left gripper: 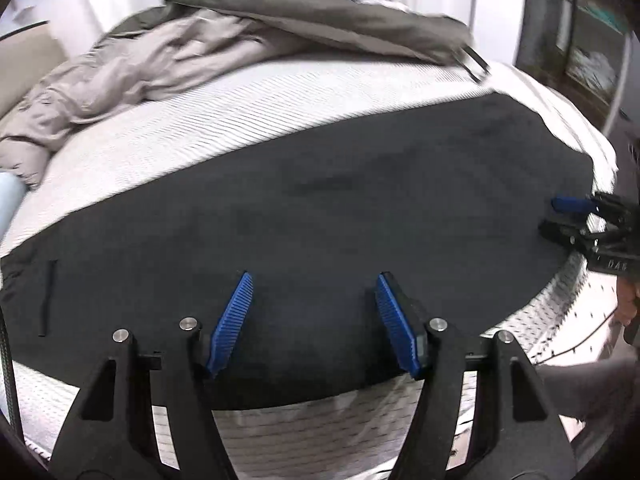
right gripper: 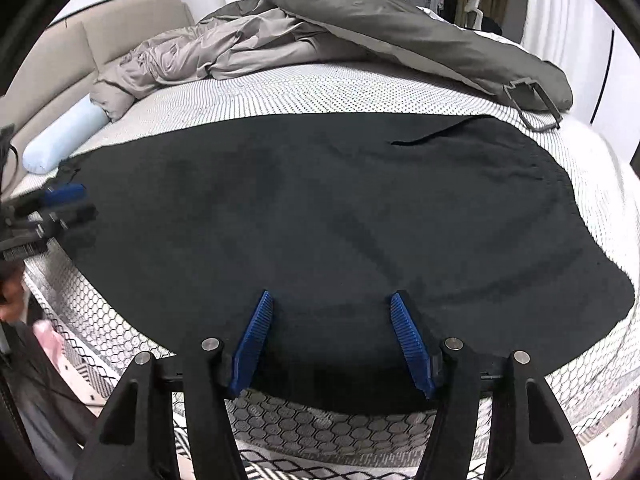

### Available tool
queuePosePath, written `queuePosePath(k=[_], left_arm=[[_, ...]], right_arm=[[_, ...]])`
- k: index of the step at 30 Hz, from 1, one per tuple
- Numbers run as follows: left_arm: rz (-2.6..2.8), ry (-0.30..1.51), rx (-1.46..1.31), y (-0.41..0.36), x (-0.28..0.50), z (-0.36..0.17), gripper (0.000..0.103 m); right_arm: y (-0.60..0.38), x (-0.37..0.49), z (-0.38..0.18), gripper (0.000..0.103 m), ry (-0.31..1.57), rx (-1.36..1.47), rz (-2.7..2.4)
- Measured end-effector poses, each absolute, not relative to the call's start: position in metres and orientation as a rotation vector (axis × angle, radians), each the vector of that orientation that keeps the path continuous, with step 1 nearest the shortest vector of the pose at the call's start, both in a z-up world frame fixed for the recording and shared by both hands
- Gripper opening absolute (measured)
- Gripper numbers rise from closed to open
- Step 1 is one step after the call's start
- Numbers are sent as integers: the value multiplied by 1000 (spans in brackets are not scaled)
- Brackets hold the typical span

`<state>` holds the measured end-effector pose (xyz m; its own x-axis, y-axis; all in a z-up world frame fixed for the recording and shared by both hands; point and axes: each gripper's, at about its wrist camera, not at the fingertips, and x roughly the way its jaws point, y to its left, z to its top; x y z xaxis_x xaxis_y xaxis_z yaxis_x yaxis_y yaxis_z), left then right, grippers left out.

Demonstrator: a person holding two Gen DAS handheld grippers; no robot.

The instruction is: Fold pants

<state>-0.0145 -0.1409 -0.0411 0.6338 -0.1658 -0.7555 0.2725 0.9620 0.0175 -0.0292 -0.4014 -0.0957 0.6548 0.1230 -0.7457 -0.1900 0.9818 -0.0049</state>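
Black pants (left gripper: 320,216) lie spread flat across the white patterned mattress (left gripper: 224,112); they also fill the right wrist view (right gripper: 340,220), with a drawstring (right gripper: 432,134) near the far right. My left gripper (left gripper: 314,280) is open, its blue pads over the near edge of the pants. My right gripper (right gripper: 332,298) is open over the near edge too. The right gripper shows at the right edge of the left wrist view (left gripper: 556,216), and the left gripper at the left edge of the right wrist view (right gripper: 80,202).
A crumpled grey duvet (right gripper: 320,36) lies at the back of the mattress (right gripper: 280,92). A light blue bolster (right gripper: 64,140) lies at far left by a beige headboard (right gripper: 92,36). The mattress edge (right gripper: 320,420) is just below my fingers.
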Motion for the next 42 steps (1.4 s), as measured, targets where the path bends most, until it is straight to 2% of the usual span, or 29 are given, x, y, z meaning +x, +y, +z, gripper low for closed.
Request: queuePosePath(k=[6, 15, 23, 31, 36, 37, 38, 39, 40, 41, 42], left_arm=[[-251, 855, 197, -182, -15, -55, 62], [-230, 850, 167, -192, -33, -44, 62], [-272, 930, -154, -160, -62, -41, 61], [-433, 1037, -383, -163, -63, -58, 61], [-393, 1003, -517, -162, -45, -73, 60], [-366, 981, -555, -160, -41, -74, 57], [-339, 966, -575, -159, -39, -75, 54], [-310, 952, -584, -159, -37, -75, 46], [-260, 934, -582, -159, -36, -77, 33], [-224, 923, -582, -159, -36, -79, 26], [-184, 905, -587, -159, -36, -82, 16]], right_arm=[[-421, -70, -94, 64, 823, 0, 165], [-448, -94, -94, 68, 831, 410, 280], [-439, -80, -117, 68, 865, 779, 511], [-400, -66, -120, 67, 803, 860, 529], [-392, -66, -123, 67, 808, 894, 508], [-390, -66, -123, 66, 793, 888, 500], [-389, -68, -125, 59, 775, 887, 480], [-389, -67, -128, 50, 764, 890, 457], [-389, -67, -132, 44, 756, 896, 429], [-390, -66, -136, 31, 749, 899, 398], [-390, -65, -138, 23, 746, 897, 379]])
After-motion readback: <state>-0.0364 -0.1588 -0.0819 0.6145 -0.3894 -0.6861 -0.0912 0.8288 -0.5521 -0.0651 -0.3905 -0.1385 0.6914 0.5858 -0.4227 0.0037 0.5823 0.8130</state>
